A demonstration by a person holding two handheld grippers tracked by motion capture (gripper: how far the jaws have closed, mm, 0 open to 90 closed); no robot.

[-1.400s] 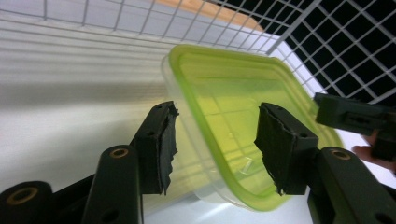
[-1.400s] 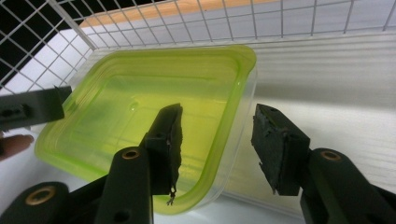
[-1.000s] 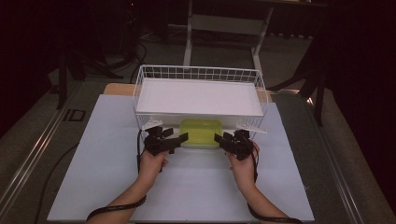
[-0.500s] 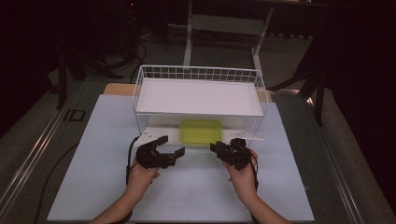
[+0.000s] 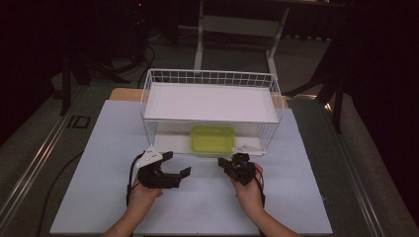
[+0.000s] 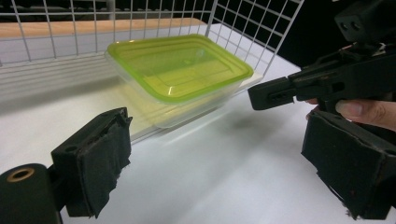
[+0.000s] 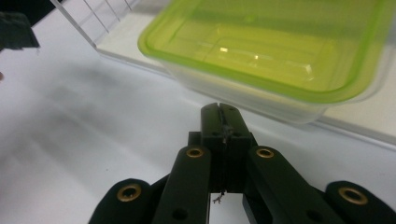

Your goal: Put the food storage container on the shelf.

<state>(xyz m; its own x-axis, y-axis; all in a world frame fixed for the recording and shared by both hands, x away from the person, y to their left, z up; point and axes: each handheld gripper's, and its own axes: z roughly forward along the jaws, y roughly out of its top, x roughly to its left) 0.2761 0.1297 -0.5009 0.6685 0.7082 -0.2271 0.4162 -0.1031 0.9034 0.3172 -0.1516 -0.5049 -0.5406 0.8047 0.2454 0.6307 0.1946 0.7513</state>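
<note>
A clear plastic container with a green lid (image 5: 213,139) (image 6: 180,70) (image 7: 280,51) lies on the lower board of a white wire rack (image 5: 148,106). My left gripper (image 5: 177,164) (image 6: 224,172) sits on the white sheet in front of the rack's left half, open. Its jaws have just been opening wider and nothing is between them. My right gripper (image 5: 222,162) (image 7: 222,112) is to the right of it, pointing toward the container and a little short of it. Its jaws have just closed together on nothing. In the left gripper view, the right gripper (image 6: 299,88) reaches in from the right.
The rack's upper white shelf (image 5: 212,101) overhangs the container. A white sheet (image 5: 207,212) covers the table around both hands. The wire side wall (image 6: 261,32) stands just right of the container. Dark floor and a metal frame (image 5: 237,24) lie beyond the table.
Both hands have drawn back from the rack toward the table's near edge. The right jaws went from open to shut. The left jaws spread wider.
</note>
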